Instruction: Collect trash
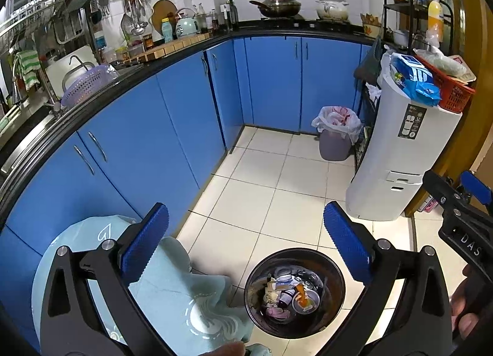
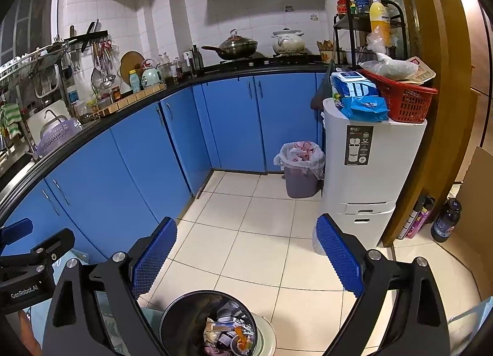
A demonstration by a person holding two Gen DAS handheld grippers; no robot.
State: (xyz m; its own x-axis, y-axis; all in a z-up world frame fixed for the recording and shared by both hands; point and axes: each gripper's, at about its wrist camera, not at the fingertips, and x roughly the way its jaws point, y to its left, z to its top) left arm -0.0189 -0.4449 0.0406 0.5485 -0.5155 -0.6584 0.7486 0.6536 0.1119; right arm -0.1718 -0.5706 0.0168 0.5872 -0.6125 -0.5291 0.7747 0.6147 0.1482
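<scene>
A round dark trash bin (image 1: 294, 294) stands on the tiled floor just below me, holding wrappers, cups and paper scraps (image 1: 286, 294). It also shows at the bottom of the right wrist view (image 2: 185, 325). My left gripper (image 1: 246, 251) is open and empty, above and left of the bin. A pale blue bag or cloth (image 1: 172, 294) lies beneath its left finger. My right gripper (image 2: 246, 259) is open and empty above the bin. The right gripper also shows at the right edge of the left wrist view (image 1: 456, 202).
Blue cabinets (image 1: 138, 146) under a black counter run along the left and back. A second bin with a white liner (image 1: 336, 134) stands in the far corner. A white appliance (image 1: 397, 165) carrying a red basket (image 1: 446, 84) stands on the right. Bottles (image 2: 443, 217) stand by the door frame.
</scene>
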